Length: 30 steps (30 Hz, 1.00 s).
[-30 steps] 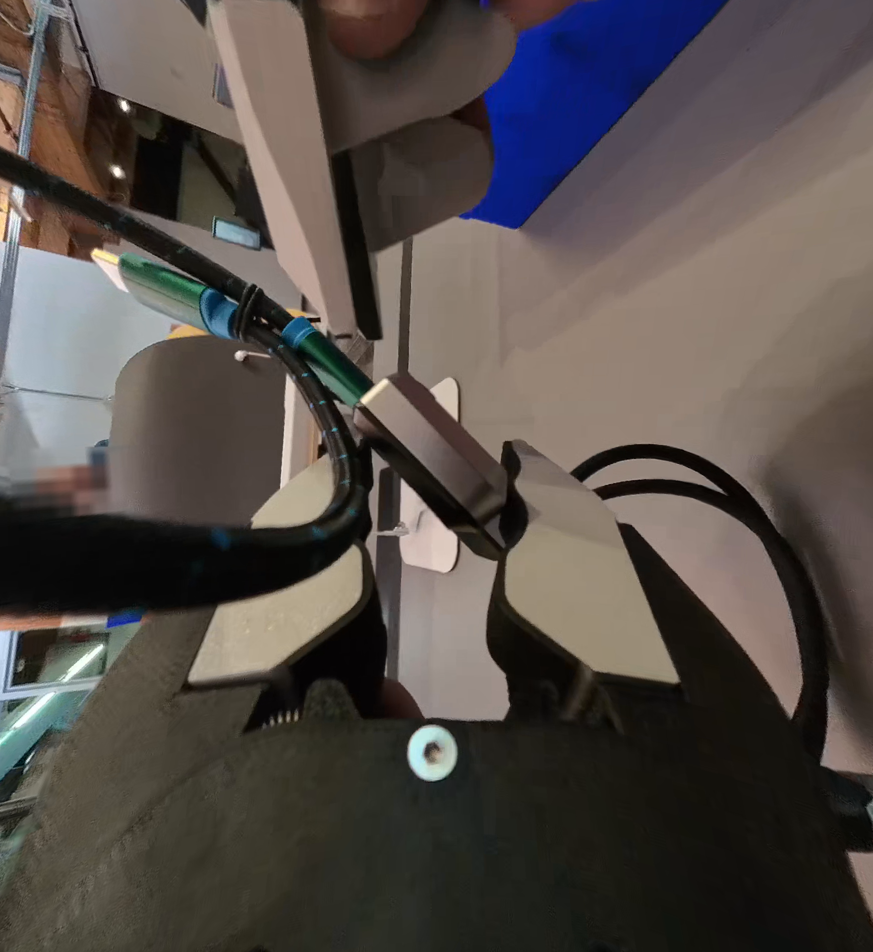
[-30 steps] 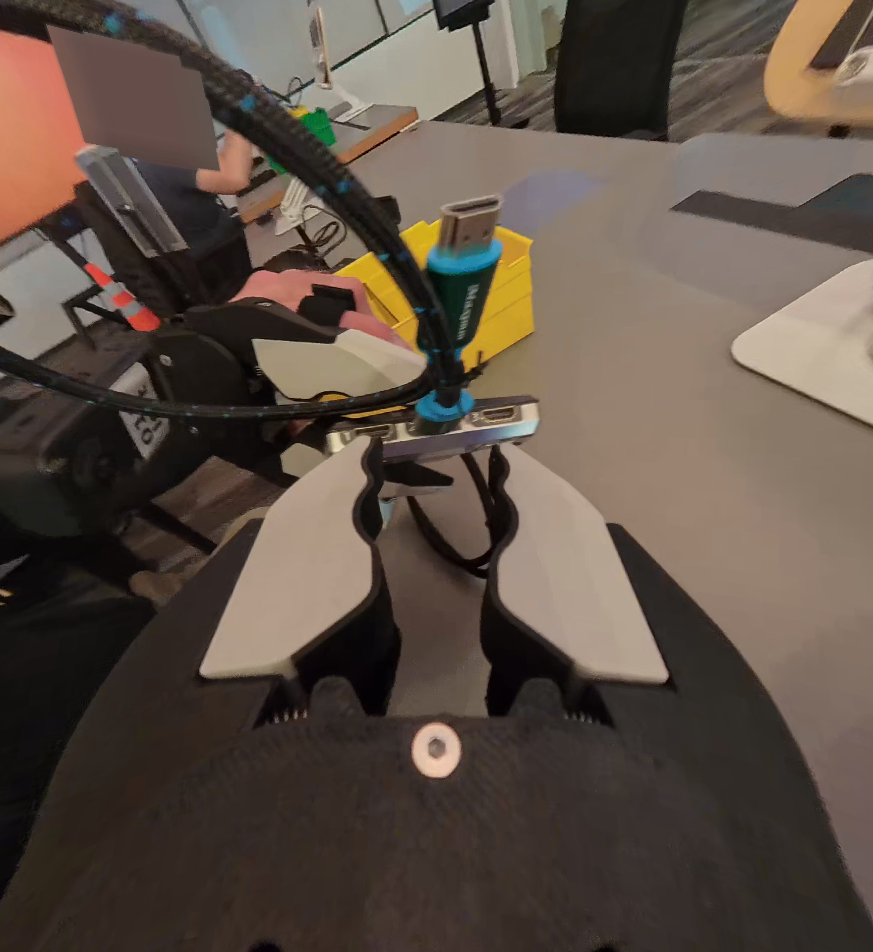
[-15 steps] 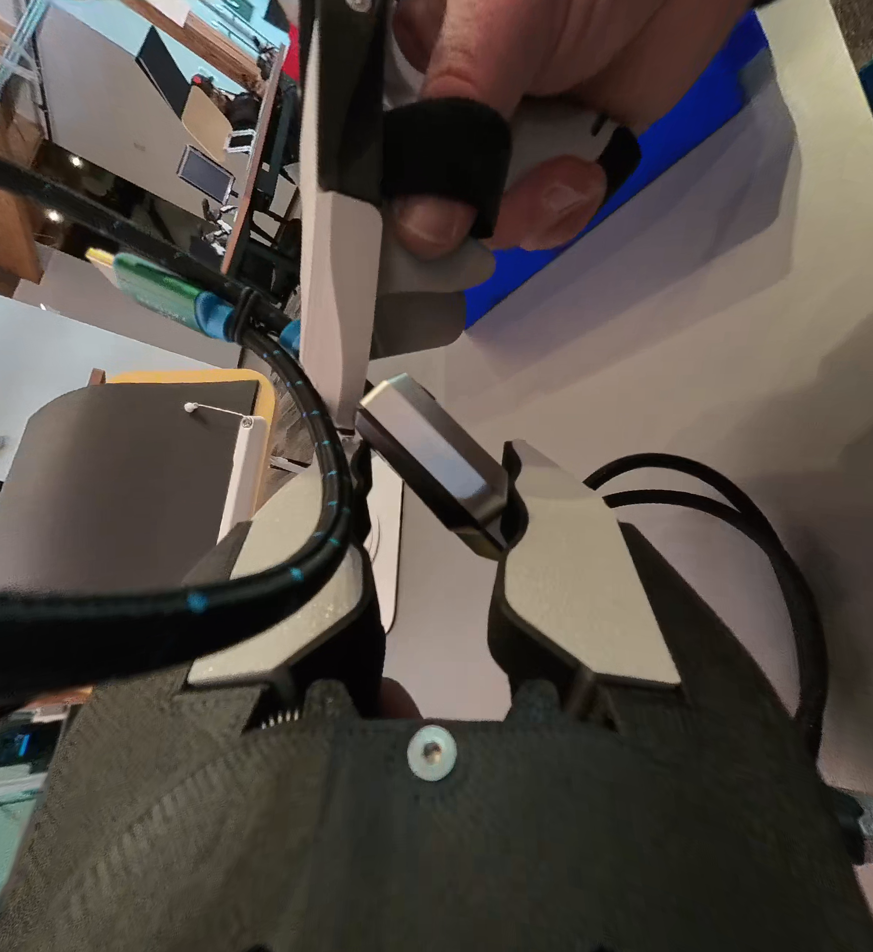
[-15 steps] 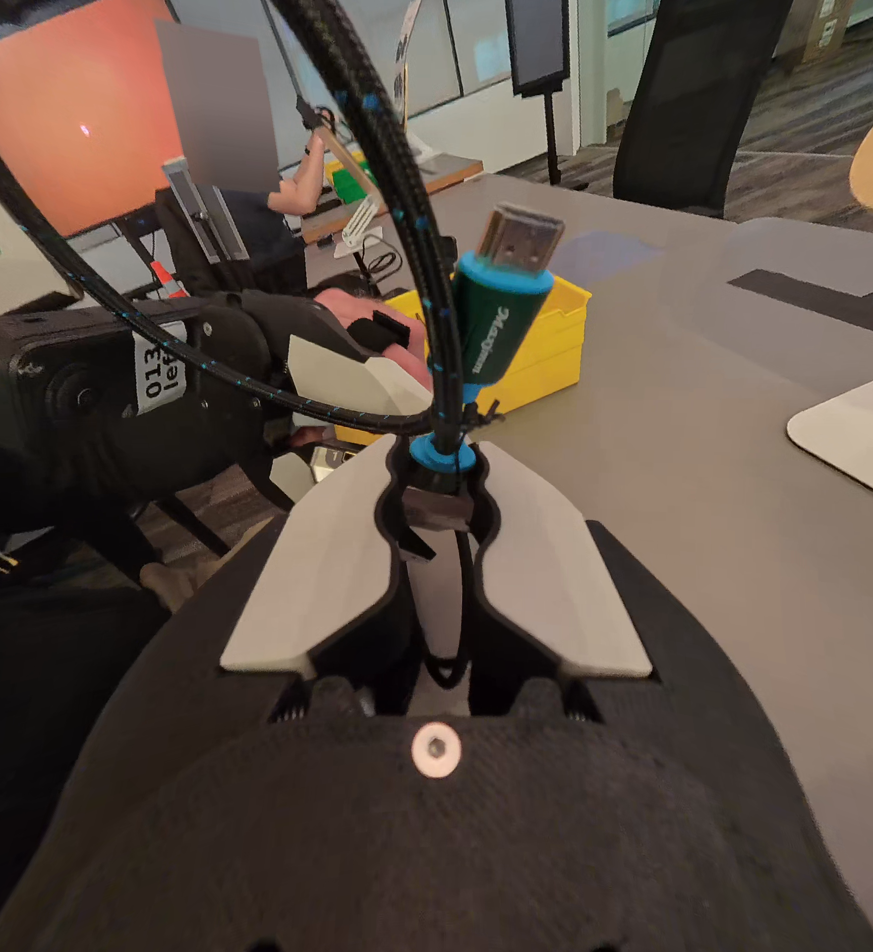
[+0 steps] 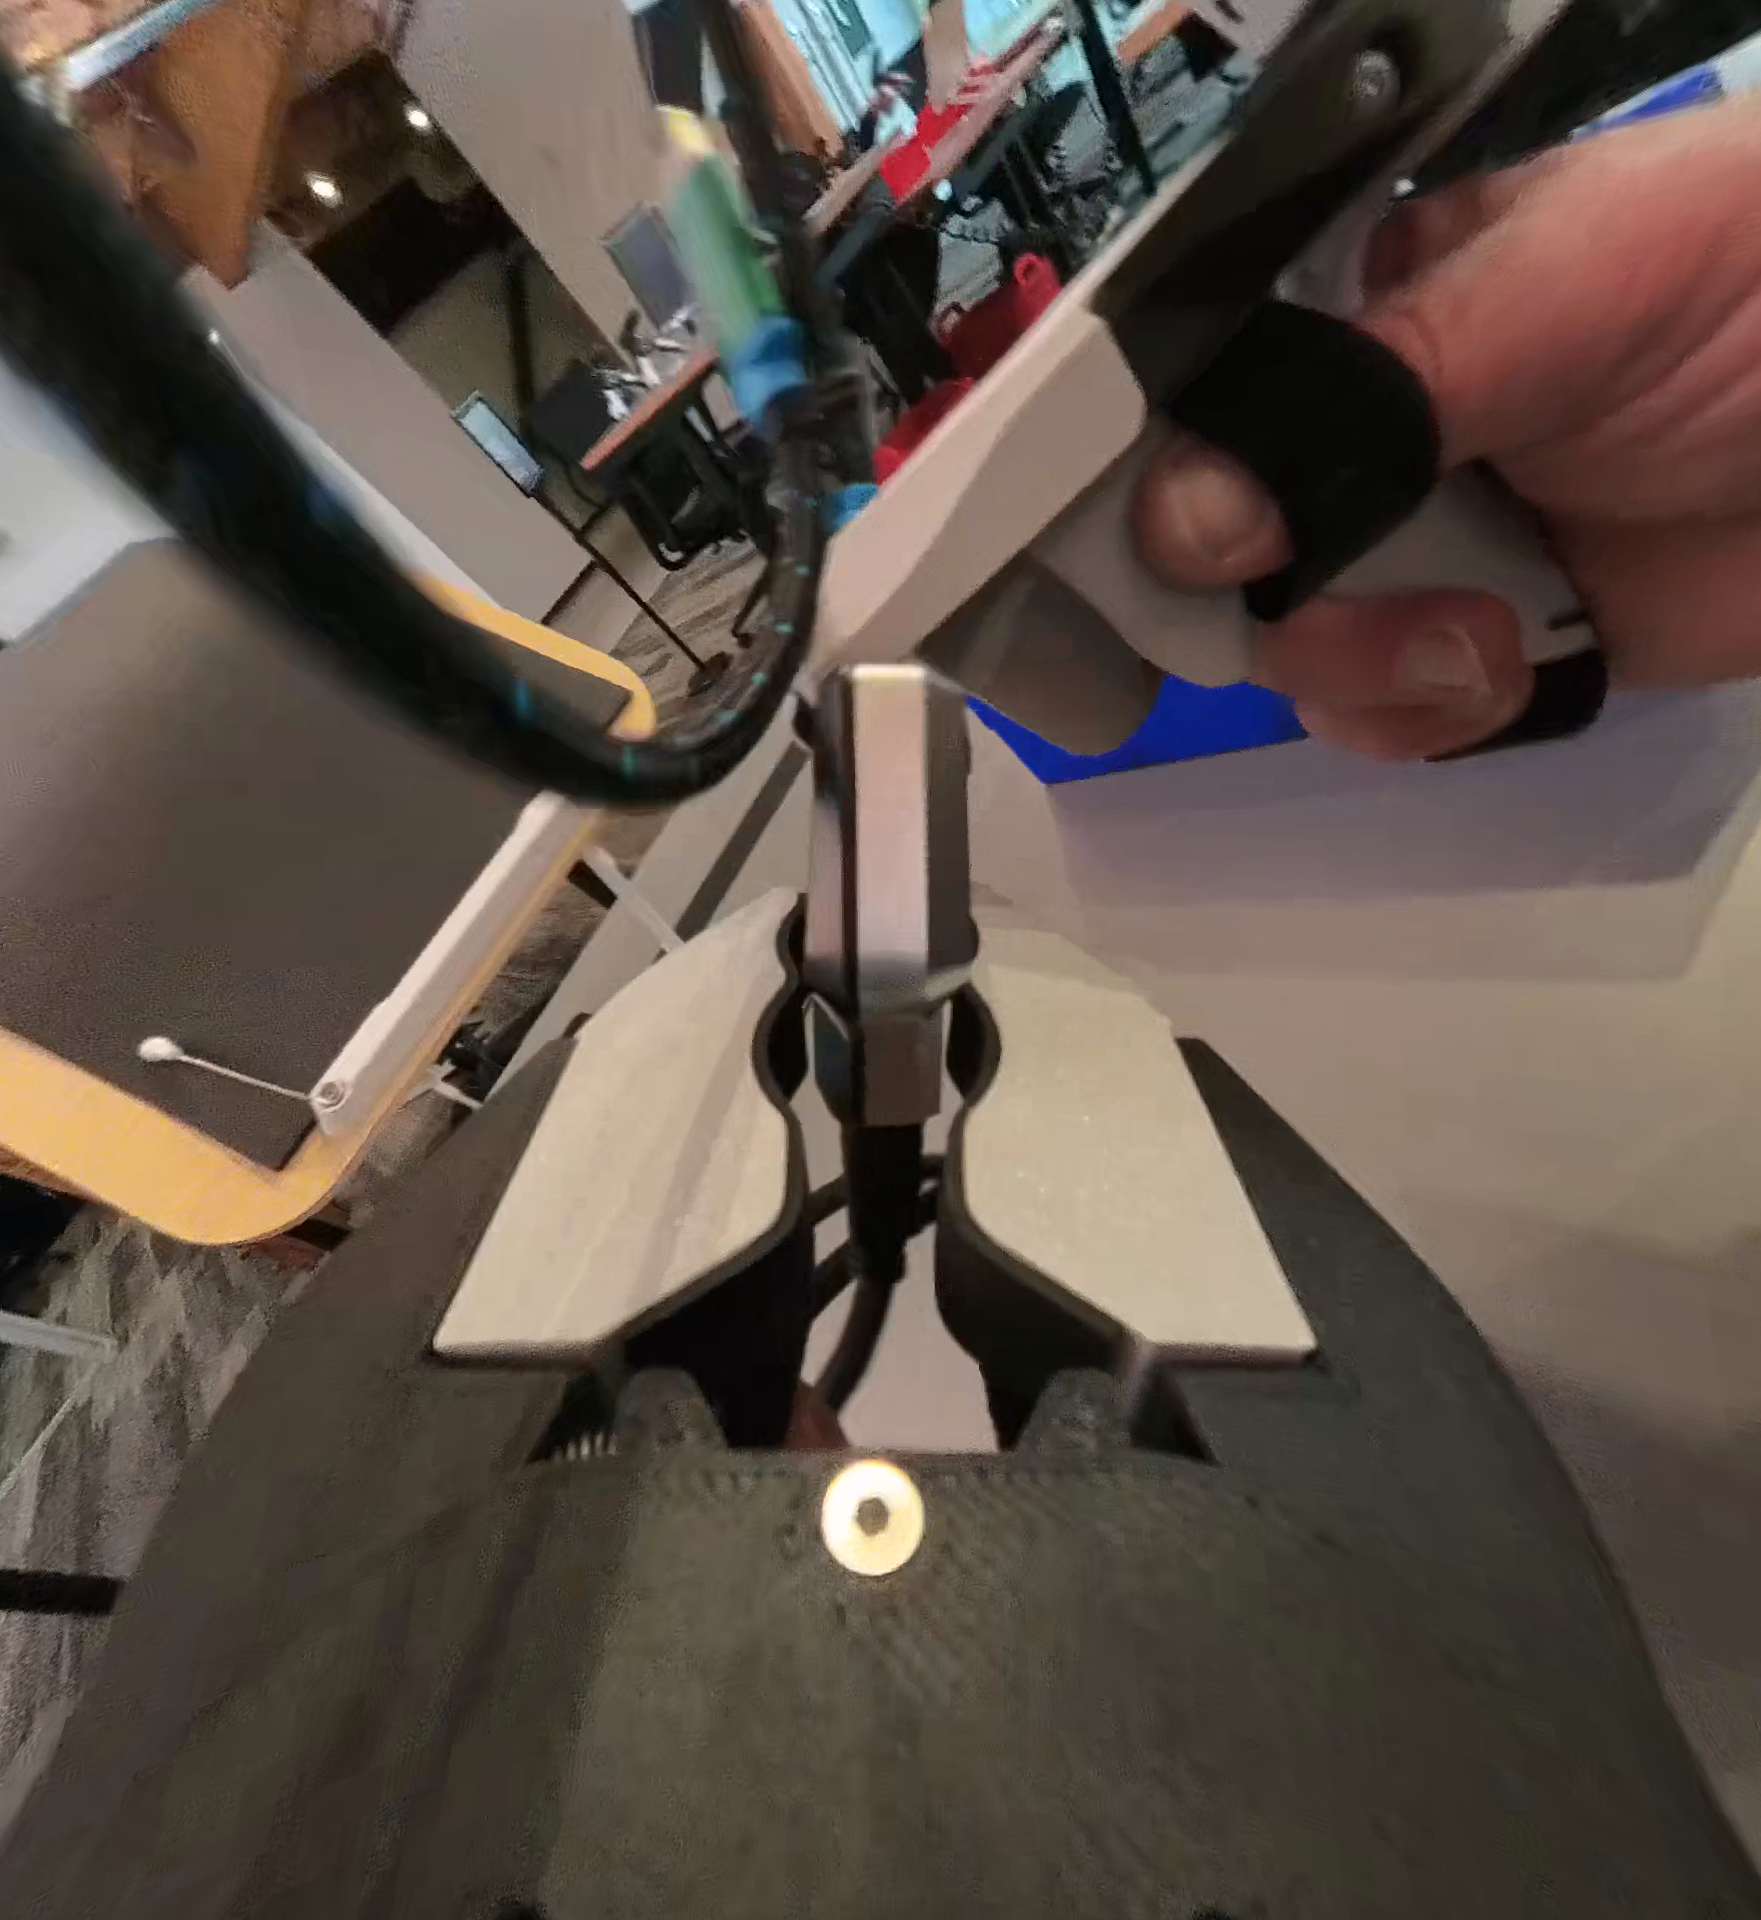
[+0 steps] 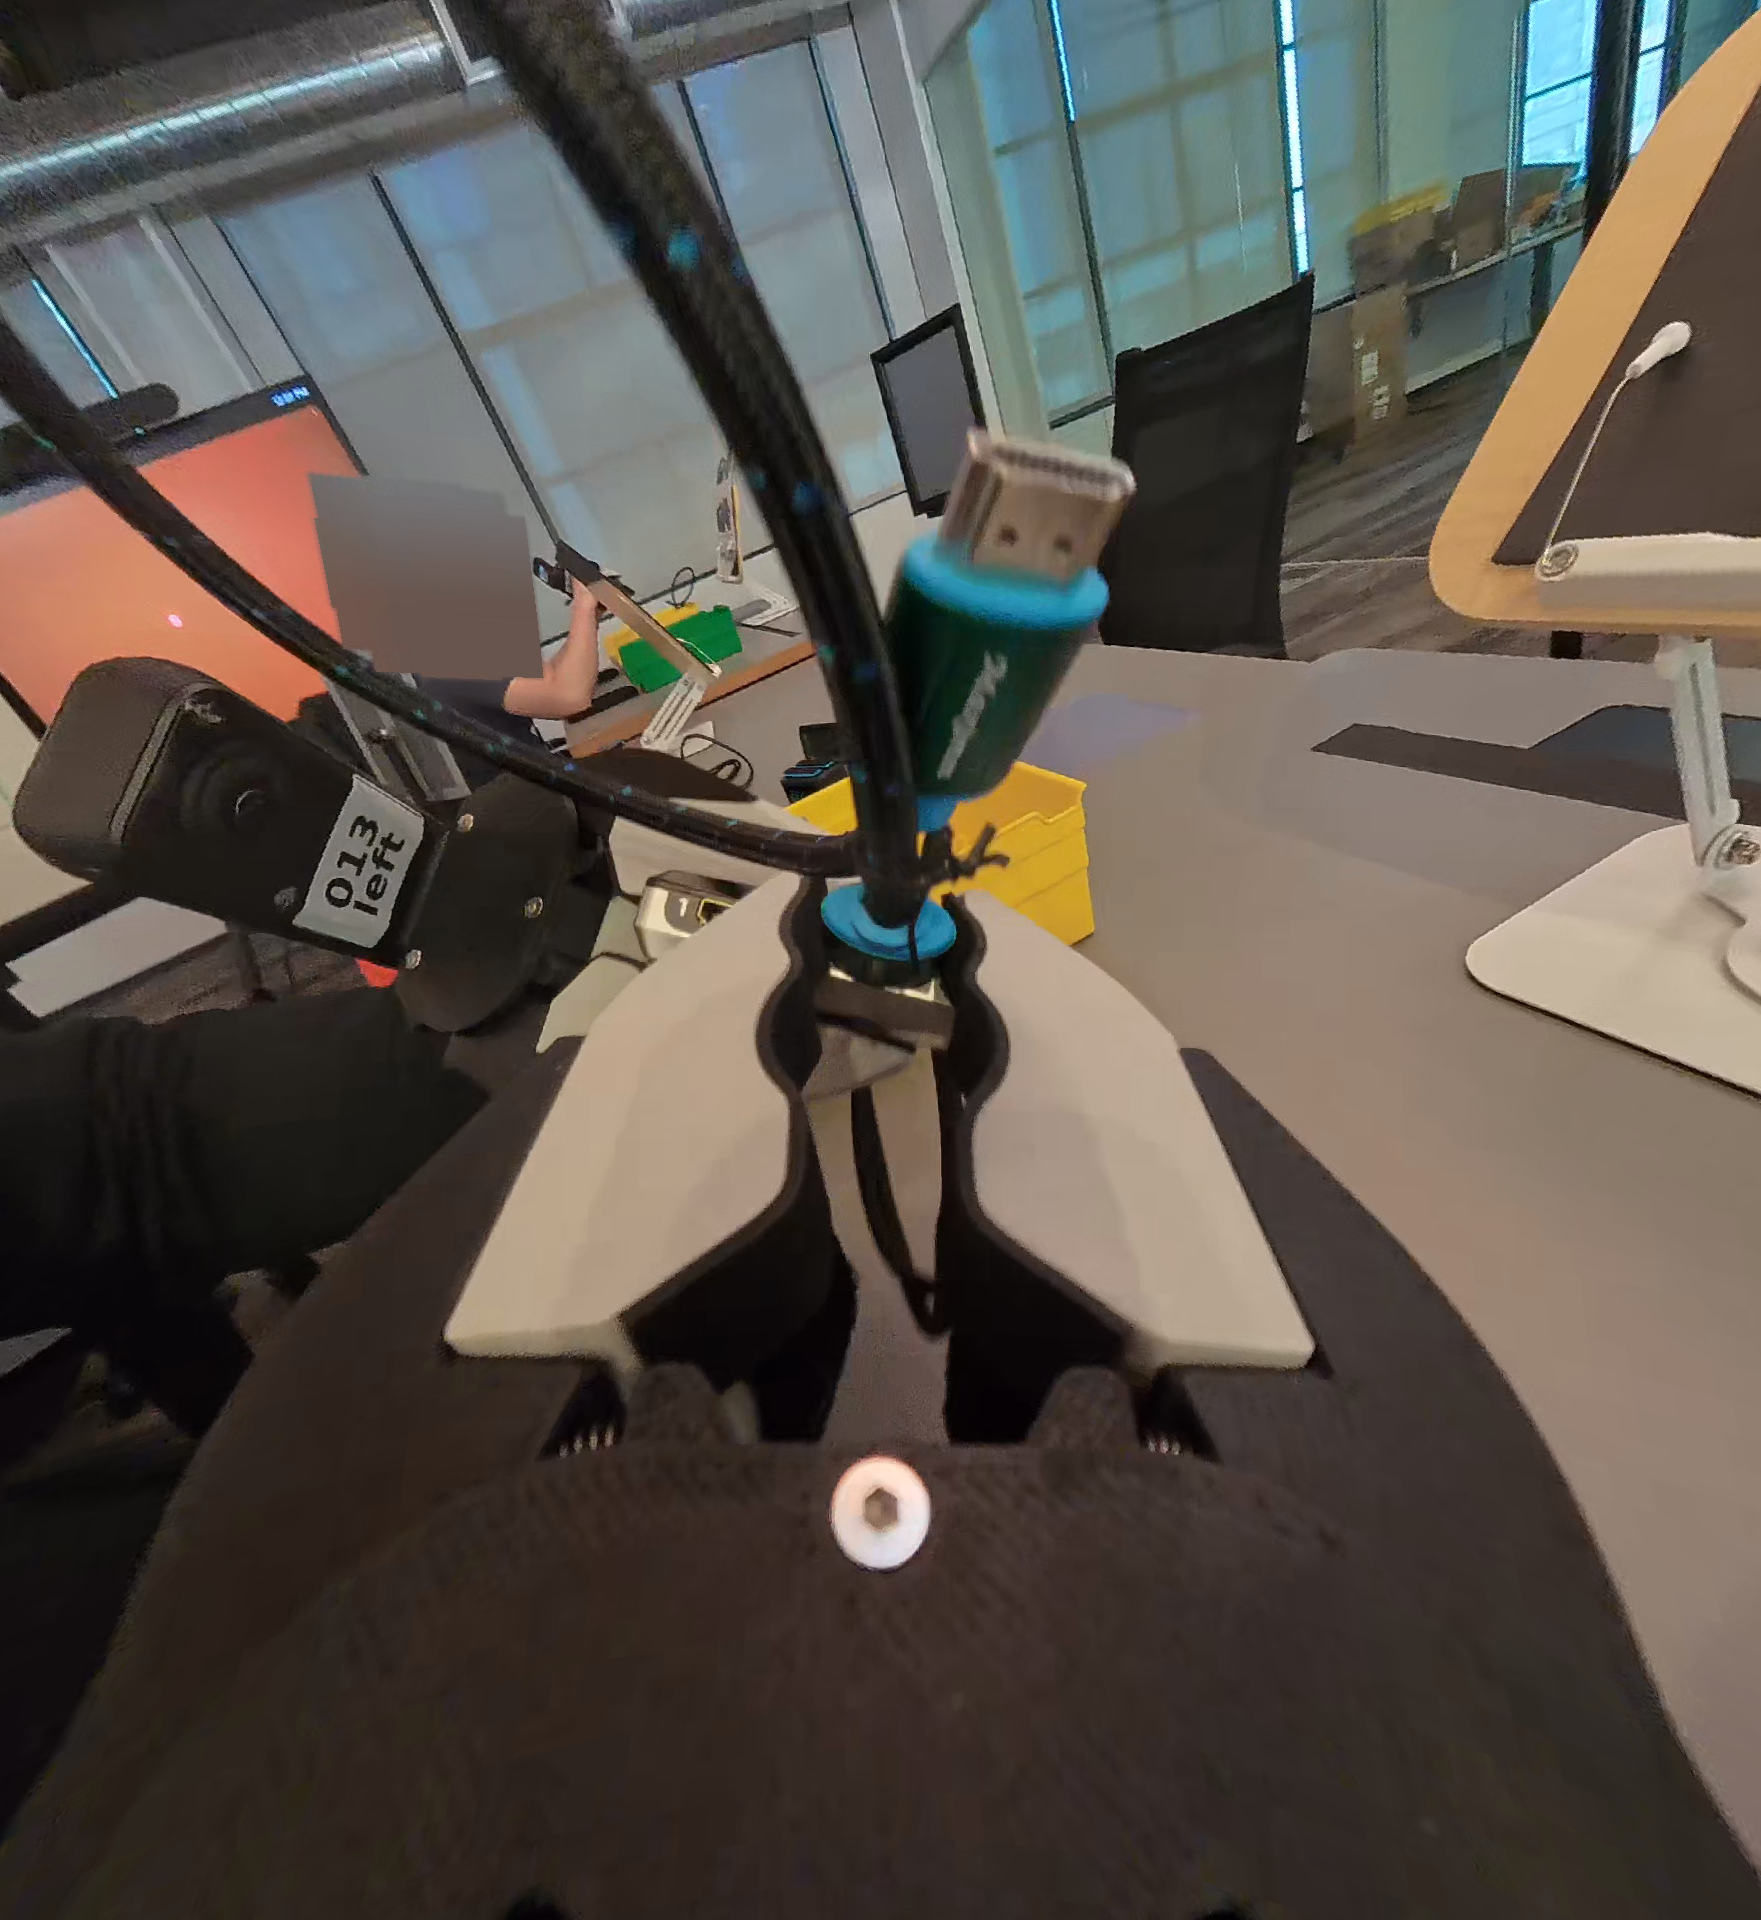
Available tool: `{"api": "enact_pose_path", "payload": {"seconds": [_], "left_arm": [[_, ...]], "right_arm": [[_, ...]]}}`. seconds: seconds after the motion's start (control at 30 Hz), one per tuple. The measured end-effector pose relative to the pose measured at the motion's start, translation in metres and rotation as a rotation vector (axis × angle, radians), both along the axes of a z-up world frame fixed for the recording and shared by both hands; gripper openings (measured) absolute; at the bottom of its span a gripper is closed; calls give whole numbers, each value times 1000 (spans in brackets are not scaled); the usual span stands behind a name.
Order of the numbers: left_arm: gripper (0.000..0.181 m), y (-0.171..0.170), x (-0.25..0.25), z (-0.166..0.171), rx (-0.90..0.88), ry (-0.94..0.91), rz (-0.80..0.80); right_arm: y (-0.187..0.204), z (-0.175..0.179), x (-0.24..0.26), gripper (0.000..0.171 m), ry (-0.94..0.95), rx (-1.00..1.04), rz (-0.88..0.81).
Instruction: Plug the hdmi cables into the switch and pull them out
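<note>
My left gripper [image 5: 881, 935] is shut on the end of the grey metal HDMI switch [image 5: 886, 810], held edge-on above the grey table [image 5: 1375, 1039]. My right gripper [image 6: 886, 925] is shut on a plug with a blue collar [image 6: 886, 920] that sits in the switch [image 6: 684, 912]. In the left wrist view one of the right gripper's fingers [image 5: 969, 478] reaches in from the upper right. A black braided cable [image 6: 751, 416] loops up from the plug. A free green HDMI plug [image 6: 990, 665] with a bare metal tip is tied to the cable just above.
A yellow bin [image 6: 1037, 842] stands on the table behind the plugs. A white stand base [image 6: 1634, 966] carries a dark, wood-edged board [image 6: 1686, 312] at the right. The left gripper's camera [image 6: 211, 800] is close on the left. A person works at a far desk.
My right gripper has closed on the plugged-in plug. My left gripper has closed on the switch, which has turned edge-on. Both views have tilted upward.
</note>
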<state>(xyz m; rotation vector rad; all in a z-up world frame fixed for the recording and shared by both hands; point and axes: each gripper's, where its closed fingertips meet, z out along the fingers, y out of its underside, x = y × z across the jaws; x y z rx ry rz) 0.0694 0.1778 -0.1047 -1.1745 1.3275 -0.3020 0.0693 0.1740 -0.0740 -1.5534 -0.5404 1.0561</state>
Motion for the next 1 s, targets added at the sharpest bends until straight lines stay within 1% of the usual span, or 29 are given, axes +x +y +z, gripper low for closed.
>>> {"api": "enact_pose_path", "payload": {"seconds": [0.07, 0.13, 0.2, 0.3, 0.37, 0.43, 0.5, 0.6, 0.73, 1.0], "left_arm": [[25, 2, 0, 3, 29, 5, 16], [26, -2, 3, 4, 77, 32, 7], [27, -6, 5, 1, 155, 90, 17], [24, -4, 4, 1, 153, 97, 34], [24, -4, 3, 1, 222, 151, 40], [23, -6, 3, -1, 221, 176, 25], [23, -7, 3, 0, 266, 204, 30], [24, -9, 2, -1, 271, 230, 29], [23, -8, 4, 6, 231, 185, 44], [23, -14, 8, 8, 193, 149, 18]], "right_arm": [[-1, -1, -1, 20, 22, -19, 19], [-5, -7, -9, 21, -26, -21, 42], [-5, -9, -12, 20, -24, -27, 46], [-6, -9, -12, 20, -45, -16, 56], [-7, -10, -12, 20, -48, -22, 73], [-10, -11, -12, 21, -44, -38, 115], [-13, -12, -13, 24, -47, -51, 149], [-15, -12, -13, 21, -84, -66, 162], [-13, -6, -11, 20, -103, -17, 133], [-19, -4, -7, 20, -173, 14, 153]]}}
